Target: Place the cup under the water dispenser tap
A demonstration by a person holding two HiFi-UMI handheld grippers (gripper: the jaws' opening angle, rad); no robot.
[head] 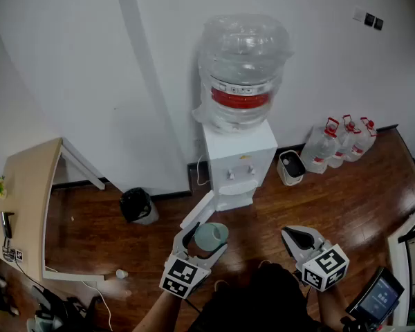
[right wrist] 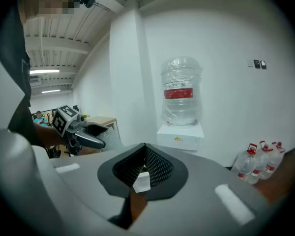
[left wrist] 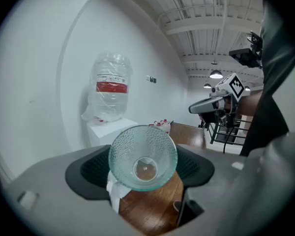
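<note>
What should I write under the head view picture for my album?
Left gripper holds a glass cup before the water dispenser; right gripper shut, empty.

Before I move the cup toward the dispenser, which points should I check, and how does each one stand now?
1. Grip: ok. The left gripper holds the cup between its fingers.
2. Cup empty: ok, nothing shows inside it.
3. Cup upright: not ok. It lies on its side, mouth toward the gripper's camera.
4. Cup under the taps of the water dispenser: not ok, it is in front of the dispenser, apart from it.
5. Space below the taps free: cannot tell.
6. Right gripper out of the way: ok, fingers together, empty, off to the side.
</note>
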